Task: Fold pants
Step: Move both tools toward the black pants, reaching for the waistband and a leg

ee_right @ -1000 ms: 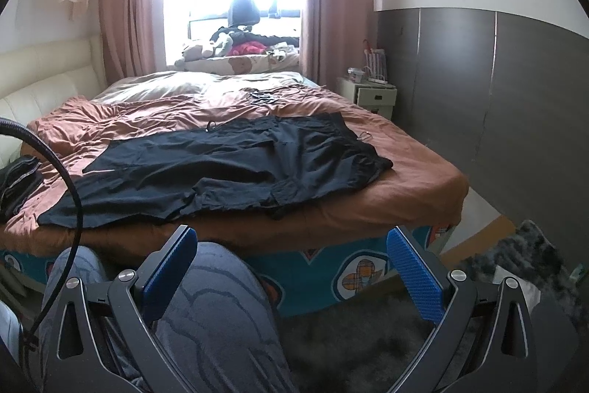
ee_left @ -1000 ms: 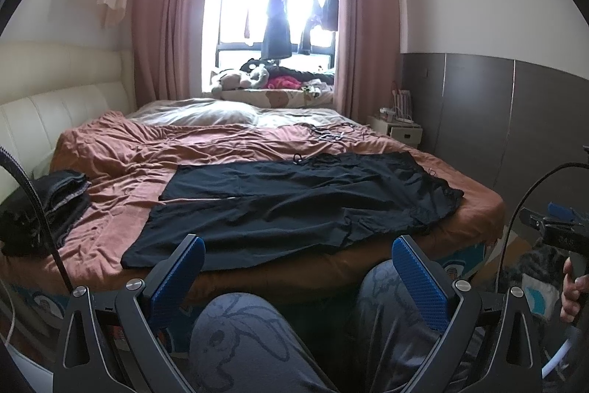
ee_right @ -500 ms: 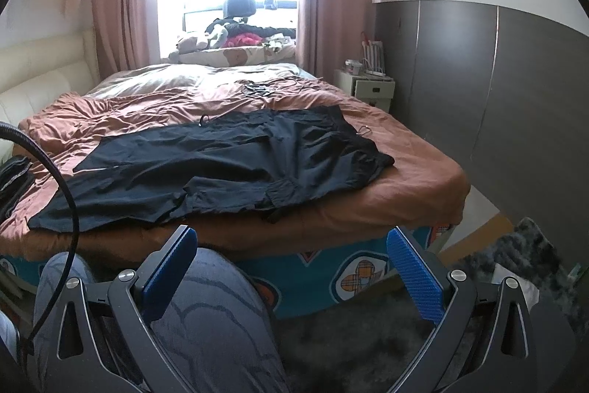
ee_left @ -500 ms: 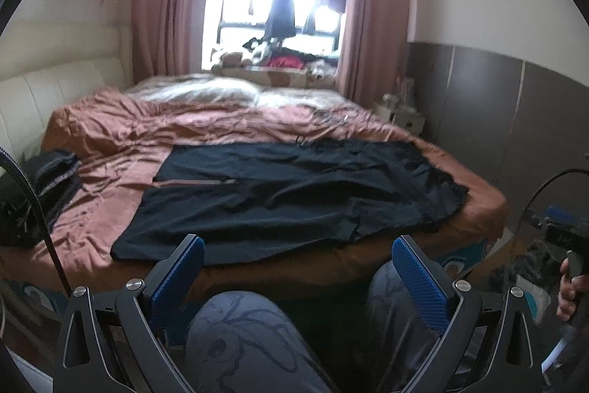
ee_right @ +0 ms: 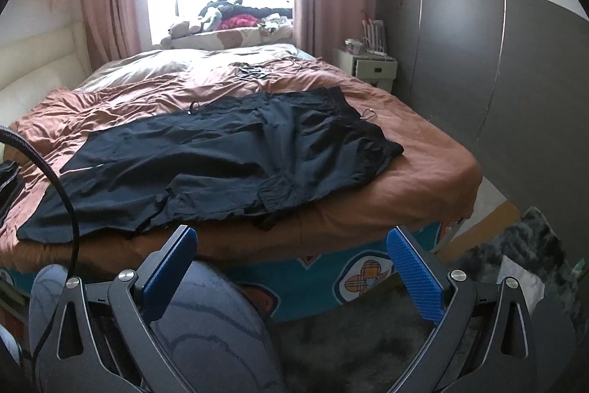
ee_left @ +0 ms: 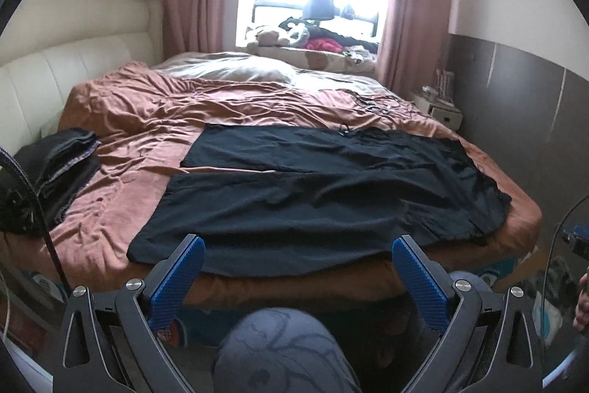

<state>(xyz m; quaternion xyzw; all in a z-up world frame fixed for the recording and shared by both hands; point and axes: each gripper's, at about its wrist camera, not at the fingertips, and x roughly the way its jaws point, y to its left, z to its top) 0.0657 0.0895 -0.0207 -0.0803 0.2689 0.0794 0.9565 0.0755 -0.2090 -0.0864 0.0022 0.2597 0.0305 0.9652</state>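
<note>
On one bed point(ee_left: 121, 120), one pants point(ee_left: 331, 186) flat; both grippers' fingers point(ee_left: 176, 279) point(ee_right: 416, 279) wide.

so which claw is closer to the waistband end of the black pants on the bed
Right. The right claw hangs open off the bed edge, facing the pants near their waistband end. The left claw, also open, sits further along toward the leg cuffs.

No legible text, label, brand, number or sign is found in either view. Only wordless cartoon motifs are seen printed on the teal bed skirt point(ee_right: 331, 279), and a line pattern on the person's trouser leg point(ee_left: 283, 352).
</note>
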